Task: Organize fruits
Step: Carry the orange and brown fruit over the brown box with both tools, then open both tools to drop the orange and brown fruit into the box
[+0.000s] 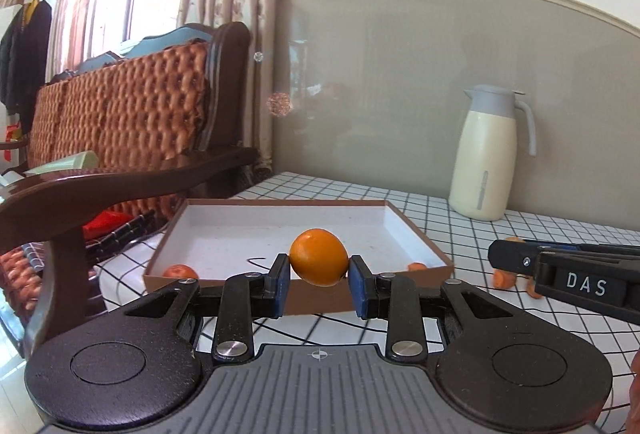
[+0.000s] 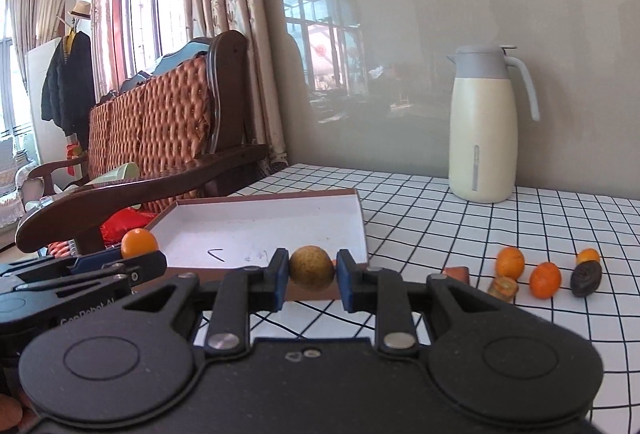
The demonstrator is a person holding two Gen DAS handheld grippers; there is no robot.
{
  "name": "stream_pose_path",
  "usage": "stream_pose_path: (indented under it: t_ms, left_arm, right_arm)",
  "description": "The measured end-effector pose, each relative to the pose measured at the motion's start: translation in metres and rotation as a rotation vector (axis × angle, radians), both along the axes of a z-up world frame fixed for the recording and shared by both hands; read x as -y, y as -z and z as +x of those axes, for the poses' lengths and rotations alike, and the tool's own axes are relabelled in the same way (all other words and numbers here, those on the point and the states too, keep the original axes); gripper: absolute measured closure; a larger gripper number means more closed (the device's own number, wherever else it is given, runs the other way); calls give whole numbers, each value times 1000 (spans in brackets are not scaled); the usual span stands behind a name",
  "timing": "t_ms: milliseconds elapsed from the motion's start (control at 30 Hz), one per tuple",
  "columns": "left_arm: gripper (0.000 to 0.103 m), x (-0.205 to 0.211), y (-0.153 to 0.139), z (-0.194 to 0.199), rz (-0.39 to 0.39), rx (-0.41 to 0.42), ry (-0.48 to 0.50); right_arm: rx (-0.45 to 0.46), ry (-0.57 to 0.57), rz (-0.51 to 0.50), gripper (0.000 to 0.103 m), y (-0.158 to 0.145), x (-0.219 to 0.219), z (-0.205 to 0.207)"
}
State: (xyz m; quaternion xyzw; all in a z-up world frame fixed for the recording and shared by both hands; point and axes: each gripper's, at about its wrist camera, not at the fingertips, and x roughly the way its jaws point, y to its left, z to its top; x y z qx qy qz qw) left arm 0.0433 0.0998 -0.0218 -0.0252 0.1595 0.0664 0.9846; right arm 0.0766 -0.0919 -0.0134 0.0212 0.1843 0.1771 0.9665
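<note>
My left gripper (image 1: 319, 278) holds a bright orange fruit (image 1: 319, 257), smooth and slightly oval, pinched between its two blue pads above the near wall of the box. My right gripper (image 2: 311, 280) holds a duller, yellow-brown round fruit (image 2: 312, 268), speckled and rough-looking, clamped the same way just in front of the box's near edge.

The box (image 1: 416, 234) is a shallow cardboard tray, brown outside and white inside, lying on the table's left part beside its left edge. From the left wrist view, two small orange fruits lie inside it: one in the near left corner (image 1: 181, 271), one in the near right corner (image 1: 417, 266). A dark scribble marks the white floor.

The table (image 2: 440, 209) wears a white cloth with a black grid. From the right wrist view, six loose pieces sit on it to the right of the box: a reddish-brown piece (image 2: 457, 272) nearest the box, a brownish cut piece (image 2: 503, 288), two orange fruits (image 2: 510, 262) (image 2: 545, 280), a dark wrinkled fruit (image 2: 585, 278), and one smaller orange fruit (image 2: 588, 256) behind it.

Toward the table's far edge, by the wall, stands one cream jug (image 2: 482, 129) with a grey lid and handle. Beyond the table's left edge is one wooden armchair (image 2: 168, 137) with a woven orange back.
</note>
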Motion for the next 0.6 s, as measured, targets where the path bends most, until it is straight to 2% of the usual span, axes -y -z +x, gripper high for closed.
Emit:
stream_pose_path:
  t_ms: [267, 600]
  left_arm:
    - [71, -41, 3, 15, -5, -1, -89]
    - [71, -71, 11, 58, -9, -28, -150]
  right_arm:
    - [13, -26, -12, 86, -3, -24, 21]
    - [-11, -23, -35, 86, 6, -40, 66]
